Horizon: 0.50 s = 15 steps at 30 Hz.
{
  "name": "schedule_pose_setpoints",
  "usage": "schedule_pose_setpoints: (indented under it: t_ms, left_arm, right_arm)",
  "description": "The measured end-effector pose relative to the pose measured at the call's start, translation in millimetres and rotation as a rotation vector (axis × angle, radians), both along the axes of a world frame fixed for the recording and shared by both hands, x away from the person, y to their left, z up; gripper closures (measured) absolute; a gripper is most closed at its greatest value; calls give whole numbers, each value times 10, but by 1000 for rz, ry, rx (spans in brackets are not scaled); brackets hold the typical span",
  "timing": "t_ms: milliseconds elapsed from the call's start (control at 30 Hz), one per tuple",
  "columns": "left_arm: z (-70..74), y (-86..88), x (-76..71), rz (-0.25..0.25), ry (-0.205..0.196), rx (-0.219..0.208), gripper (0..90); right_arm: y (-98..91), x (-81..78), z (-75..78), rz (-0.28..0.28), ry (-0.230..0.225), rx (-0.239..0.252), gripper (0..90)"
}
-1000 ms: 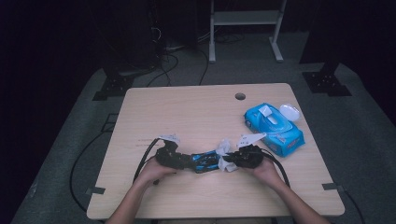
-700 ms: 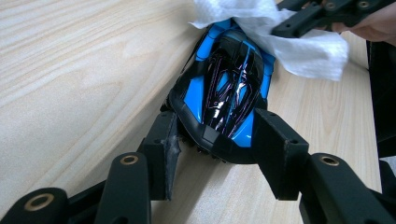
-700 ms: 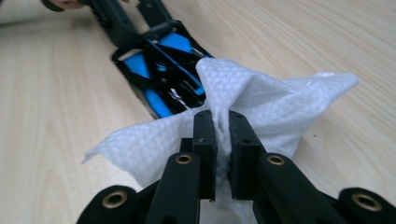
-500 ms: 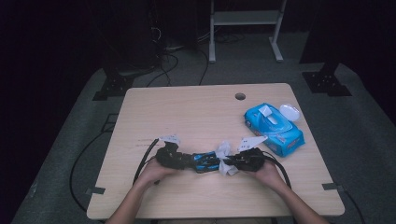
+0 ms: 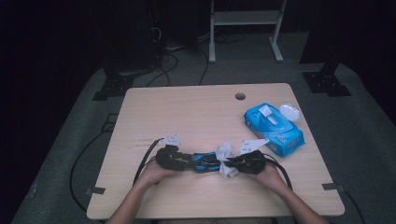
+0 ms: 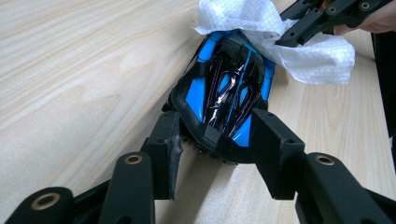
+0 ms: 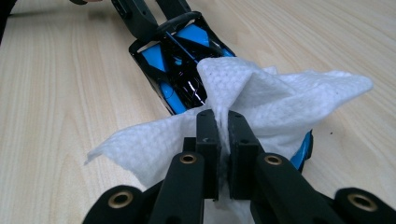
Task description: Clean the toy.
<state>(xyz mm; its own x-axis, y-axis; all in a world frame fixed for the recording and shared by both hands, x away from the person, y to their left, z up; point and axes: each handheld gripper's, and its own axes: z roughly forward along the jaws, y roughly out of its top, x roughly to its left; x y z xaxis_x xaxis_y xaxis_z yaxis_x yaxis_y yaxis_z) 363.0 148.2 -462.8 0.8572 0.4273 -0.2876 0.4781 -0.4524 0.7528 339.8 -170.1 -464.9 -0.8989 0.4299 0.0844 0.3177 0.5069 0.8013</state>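
Note:
A blue and black toy car lies on the wooden table near its front edge. My left gripper comes from the left. Its jaws have just been closing, and they now press on both sides of one end of the car. My right gripper comes from the right, shut on a crumpled white wipe. In the right gripper view, my right gripper pinches the wipe, which lies over the near end of the car. The wipe hides that end.
A blue pack of wet wipes lies at the right of the table, with its white lid open. A cable hole sits near the far edge. Black cables trail from both grippers off the front corners.
The wipe and my right gripper have shifted very slightly over the car. My left hand and the car have stayed where they were.

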Motion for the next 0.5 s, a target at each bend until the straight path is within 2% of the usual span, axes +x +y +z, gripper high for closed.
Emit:
schedule_pose_setpoints:
  t_ms: [333, 500]
  left_arm:
    - [16, -16, -73, -41, -107, 12, 546]
    - [35, -26, -144, -67, -191, 34, 550]
  right_arm:
    - [-11, -73, -7, 6, -20, 0, 847]
    - [-20, -112, -15, 3, -25, 8, 850]
